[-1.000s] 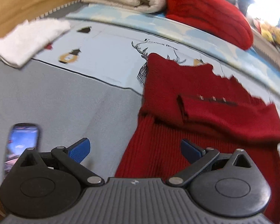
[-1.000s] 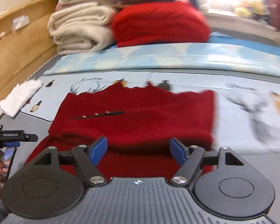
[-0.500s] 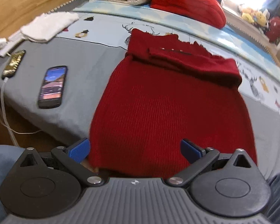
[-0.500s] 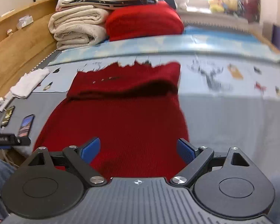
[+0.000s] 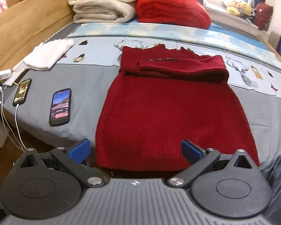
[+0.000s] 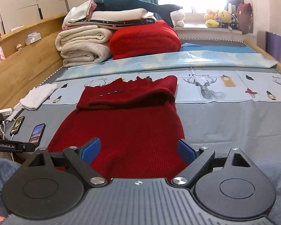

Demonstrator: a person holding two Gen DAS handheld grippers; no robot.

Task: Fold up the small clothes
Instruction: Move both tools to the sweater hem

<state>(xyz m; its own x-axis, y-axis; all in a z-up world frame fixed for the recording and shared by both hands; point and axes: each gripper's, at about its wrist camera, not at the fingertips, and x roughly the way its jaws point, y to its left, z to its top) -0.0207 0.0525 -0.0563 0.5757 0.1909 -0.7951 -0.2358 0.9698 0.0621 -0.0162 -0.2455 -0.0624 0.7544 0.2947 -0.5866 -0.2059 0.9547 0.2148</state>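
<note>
A dark red knit garment lies flat on the bed, its far end folded back into a thick band with small buttons; it also shows in the right wrist view. Its near hem hangs at the bed's front edge. My left gripper is open and empty, held just before the near hem. My right gripper is open and empty, above the near right part of the garment. The left gripper's side shows at the left edge of the right wrist view.
Two phones lie on the grey sheet left of the garment, with charging cables and a white cloth. Folded blankets and a red blanket are stacked at the headboard. A wooden rail runs along the left.
Both grippers have pulled back from the folded far end toward the near hem and risen, so the whole garment is in view. Both stay open and empty.
</note>
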